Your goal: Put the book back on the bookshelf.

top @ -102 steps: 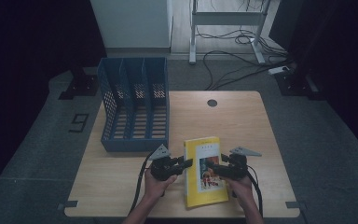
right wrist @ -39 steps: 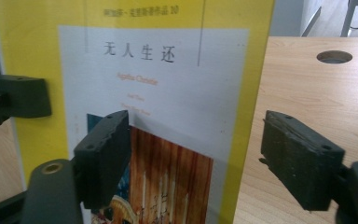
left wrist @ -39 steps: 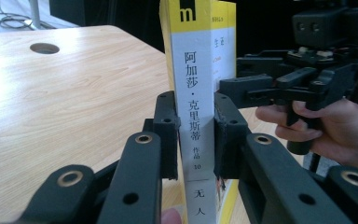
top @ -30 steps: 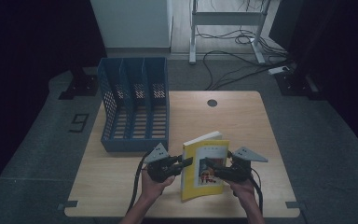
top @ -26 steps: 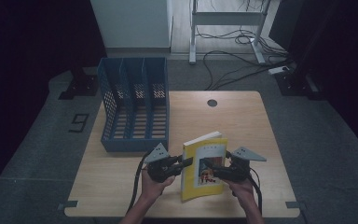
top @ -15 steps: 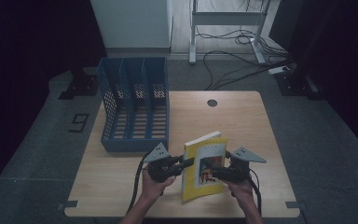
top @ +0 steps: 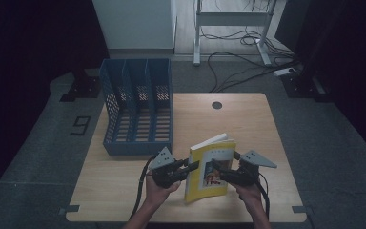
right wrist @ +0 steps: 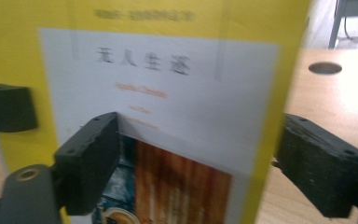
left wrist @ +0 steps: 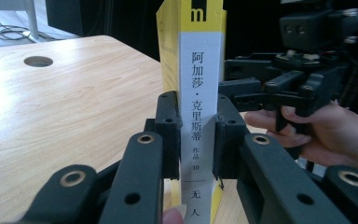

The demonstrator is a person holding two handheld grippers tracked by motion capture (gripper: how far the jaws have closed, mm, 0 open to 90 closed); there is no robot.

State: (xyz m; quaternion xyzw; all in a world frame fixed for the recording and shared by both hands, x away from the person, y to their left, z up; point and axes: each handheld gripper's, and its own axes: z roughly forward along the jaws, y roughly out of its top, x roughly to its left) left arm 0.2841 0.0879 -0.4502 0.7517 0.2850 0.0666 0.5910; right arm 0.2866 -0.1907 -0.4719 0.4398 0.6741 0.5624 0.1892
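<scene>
I see a yellow book (top: 210, 168) standing nearly upright on the near part of the wooden desk (top: 248, 119), with its top leaning a little to the right in the high view. My left gripper (top: 188, 168) is clenched on the spine of the book; in the left gripper view its two black pads press on both sides of the white spine label (left wrist: 197, 116), which carries printed characters, and a fingertip (left wrist: 173, 217) shows at the bottom edge. My right gripper (top: 215, 168) is at the front cover from the right side. In the right gripper view one jaw lies in front of the cover and the other stands beyond the edge of the book, with a clear gap between them, so this gripper is released and does not pinch the book. The cover (right wrist: 168, 116) is yellow with a white panel and a coloured picture lower down; the print is blurred. My left hand (top: 159, 188) and right hand (top: 249, 193) come in from the near edge of the desk. A blue file rack (top: 138, 112) with three compartments stands on the left far part of the desk, well apart from the book. A round hole (top: 217, 105) is in the desk near its far edge
</scene>
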